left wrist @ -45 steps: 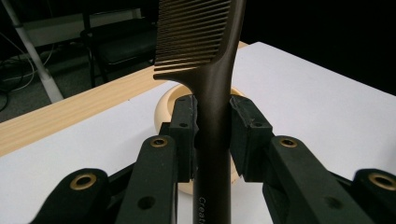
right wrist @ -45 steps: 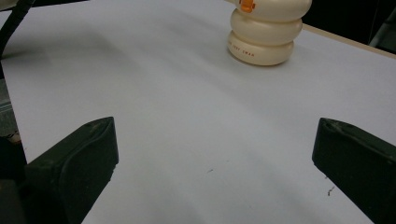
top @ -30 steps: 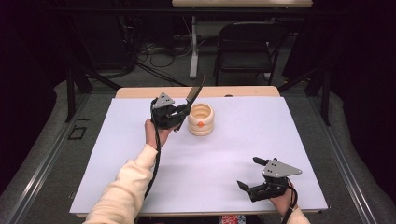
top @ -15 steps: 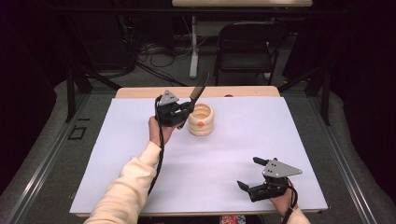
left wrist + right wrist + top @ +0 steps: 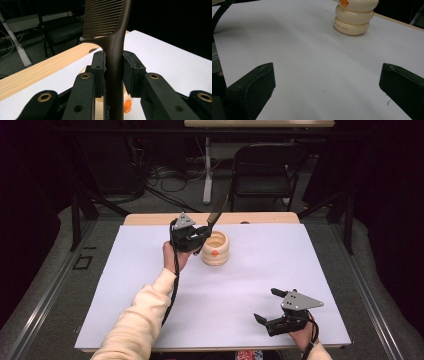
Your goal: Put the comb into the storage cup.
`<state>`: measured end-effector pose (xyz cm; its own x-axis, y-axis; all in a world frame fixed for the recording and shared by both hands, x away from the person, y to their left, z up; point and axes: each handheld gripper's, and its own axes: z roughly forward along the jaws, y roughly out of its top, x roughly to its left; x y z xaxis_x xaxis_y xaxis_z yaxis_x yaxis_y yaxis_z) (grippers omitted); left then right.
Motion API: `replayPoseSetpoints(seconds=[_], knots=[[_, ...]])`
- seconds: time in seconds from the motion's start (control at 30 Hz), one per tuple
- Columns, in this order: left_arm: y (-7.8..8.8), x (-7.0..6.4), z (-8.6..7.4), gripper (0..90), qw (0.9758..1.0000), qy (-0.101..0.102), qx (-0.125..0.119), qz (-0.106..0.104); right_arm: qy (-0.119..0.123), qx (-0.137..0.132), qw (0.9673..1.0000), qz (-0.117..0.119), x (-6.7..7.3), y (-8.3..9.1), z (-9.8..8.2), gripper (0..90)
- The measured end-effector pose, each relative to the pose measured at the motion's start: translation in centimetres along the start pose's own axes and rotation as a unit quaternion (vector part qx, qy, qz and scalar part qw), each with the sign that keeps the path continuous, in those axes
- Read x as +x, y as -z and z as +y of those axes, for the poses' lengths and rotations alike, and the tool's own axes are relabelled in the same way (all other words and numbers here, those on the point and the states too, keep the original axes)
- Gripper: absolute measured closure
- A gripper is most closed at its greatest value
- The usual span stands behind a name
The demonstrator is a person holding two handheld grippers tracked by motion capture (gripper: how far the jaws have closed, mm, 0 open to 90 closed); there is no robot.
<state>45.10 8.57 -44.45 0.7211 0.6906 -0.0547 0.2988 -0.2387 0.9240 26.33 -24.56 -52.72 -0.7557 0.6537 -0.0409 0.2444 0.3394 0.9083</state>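
Note:
A dark brown comb [image 5: 216,215] [image 5: 113,45] stands nearly upright in my left gripper [image 5: 200,236] [image 5: 113,68], whose pads are shut on its handle, teeth end up. The gripper is held above the table just left of a cream ribbed cup [image 5: 215,248] [image 5: 355,17] with an orange mark on its side. The cup stands upright at the far middle of the white table cover. My right gripper [image 5: 267,306] [image 5: 324,87] rests low near the front right of the table, open, with nothing between its fingers.
A white sheet [image 5: 250,280] covers the table, with a bare wooden strip [image 5: 150,219] along the far edge. A black folding chair [image 5: 262,167] and floor cables [image 5: 165,175] lie beyond the table. A cable trails from my left gripper down along the sleeve [image 5: 135,320].
My left gripper with the comb has shifted slightly toward the far side and the cup. The right gripper has not moved.

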Motion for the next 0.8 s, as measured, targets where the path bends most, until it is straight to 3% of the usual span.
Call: replayPoseSetpoints(seconds=[0.33, 0.8], knots=[[-0.5, 0.0, 0.5, 72.2, 0.9999, 0.006, -0.014, 0.002, 0.000, 0.000, 1.0000, 0.000, 0.0, 0.0, 0.0, 0.0], [-1.5, 0.1, 1.0, 72.2, 0.9990, 0.016, -0.039, -0.014, 0.000, 0.000, 1.0000, 0.002, 0.0, 0.0, 0.0, 0.0]])
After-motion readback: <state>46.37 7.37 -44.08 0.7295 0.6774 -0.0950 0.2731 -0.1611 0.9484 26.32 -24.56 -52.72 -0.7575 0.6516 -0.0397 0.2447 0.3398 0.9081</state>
